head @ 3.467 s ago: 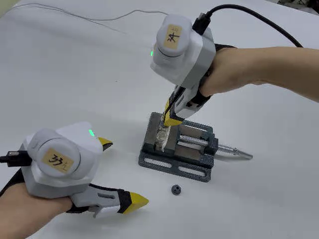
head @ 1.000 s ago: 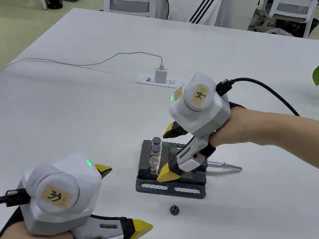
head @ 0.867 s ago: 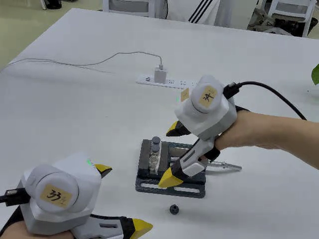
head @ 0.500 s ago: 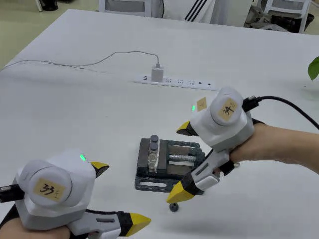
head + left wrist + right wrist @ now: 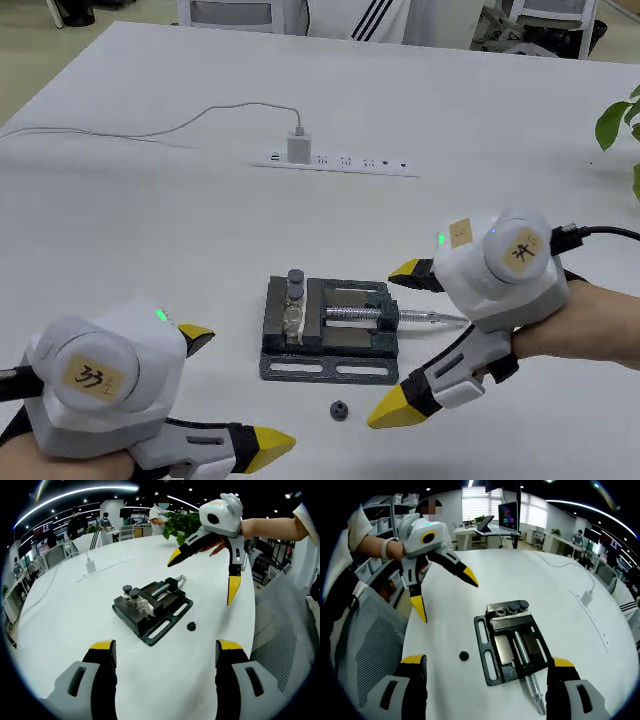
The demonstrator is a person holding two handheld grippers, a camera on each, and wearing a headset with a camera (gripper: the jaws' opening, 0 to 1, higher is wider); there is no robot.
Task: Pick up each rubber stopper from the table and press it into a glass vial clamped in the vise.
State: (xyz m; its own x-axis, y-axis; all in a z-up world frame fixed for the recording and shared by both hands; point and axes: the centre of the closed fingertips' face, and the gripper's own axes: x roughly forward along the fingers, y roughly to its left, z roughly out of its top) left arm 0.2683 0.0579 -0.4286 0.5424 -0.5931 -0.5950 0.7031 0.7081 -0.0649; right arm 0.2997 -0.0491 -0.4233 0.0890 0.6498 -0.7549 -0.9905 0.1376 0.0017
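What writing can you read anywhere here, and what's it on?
"33" plus a smaller unreadable mark: cap label atop the left gripper.
Handwritten, too tilted to read: top label on the right gripper.
Too small to read: side tag on it.

Loose dark stopper (image 5: 339, 410) near vise (image 5: 325, 369)

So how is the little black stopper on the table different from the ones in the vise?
The loose stopper lies alone on the table, in front of the vise; the two vise stoppers sit side by side on glass vials. The loose one is down low; those stand raised above the vise. All are small, dark and round.
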